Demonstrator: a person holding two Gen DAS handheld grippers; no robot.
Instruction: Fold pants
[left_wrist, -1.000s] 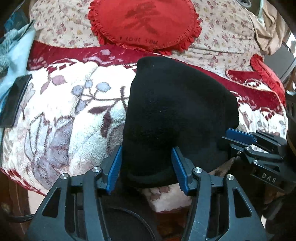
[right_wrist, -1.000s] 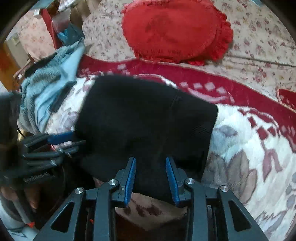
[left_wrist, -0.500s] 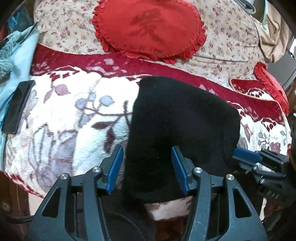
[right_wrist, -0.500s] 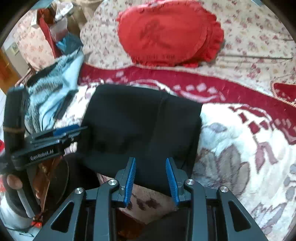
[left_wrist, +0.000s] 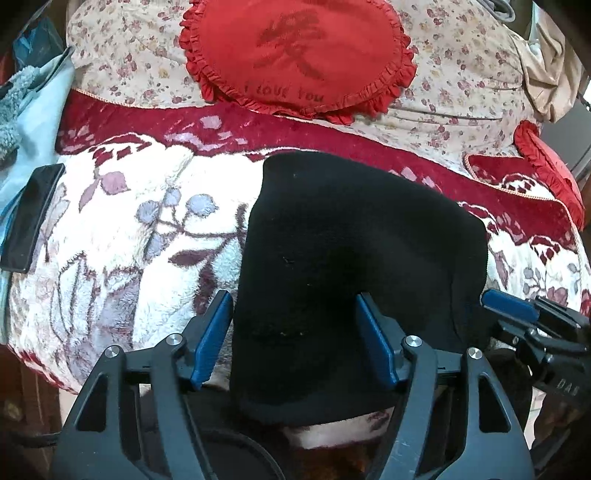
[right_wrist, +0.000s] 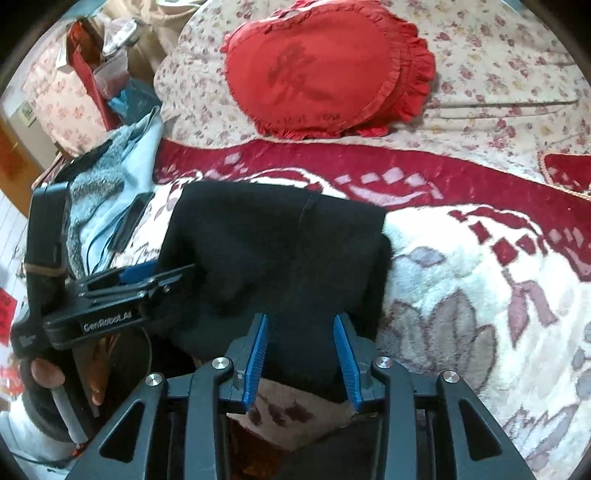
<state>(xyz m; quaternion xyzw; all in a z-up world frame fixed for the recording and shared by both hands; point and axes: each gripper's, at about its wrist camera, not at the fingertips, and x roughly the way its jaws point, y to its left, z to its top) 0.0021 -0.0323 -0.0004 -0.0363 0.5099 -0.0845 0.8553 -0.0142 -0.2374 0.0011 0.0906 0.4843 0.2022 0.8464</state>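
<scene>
**A:** Since both cams look straight down the fingers, going left to right: in the left wrist view there's a dark phone (left_wrist: 31, 218) lying on pale blue fabric (left_wrist: 40, 122) at the far left, then the plush floral blanket (left_wrist: 122, 236), then the black pants (left_wrist: 354, 251) folded into a compact stack on the blanket, with the near edge hanging over the blanket's front. Red ruffled cushion (left_wrist: 295, 55) sits up behind it on the flowery sheet (left_wrist: 461, 92).

**B:** And the tongs?

**A:** Left gripper (left_wrist: 295, 343) has its blue pads spread wide, one on each side of the near end of the stack. The fabric bulges between them but I can't see them pinching it. Right gripper (left_wrist: 517, 314) pokes in from the right edge, tips at the stack's right side.

**B:** Right cam agree?

**A:** Mostly. There the left gripper (right_wrist: 155, 273) comes in from the left with a hand (right_wrist: 44, 373) on its handle, tips touching the pants (right_wrist: 273, 251). The right gripper (right_wrist: 301, 354) is parted too, pads over the near hem of the pants. Whether either pad actually touches cloth is hard to say, black on black. Blanket (right_wrist: 480, 295) runs off to the right, cushion (right_wrist: 325, 70) up top
</scene>
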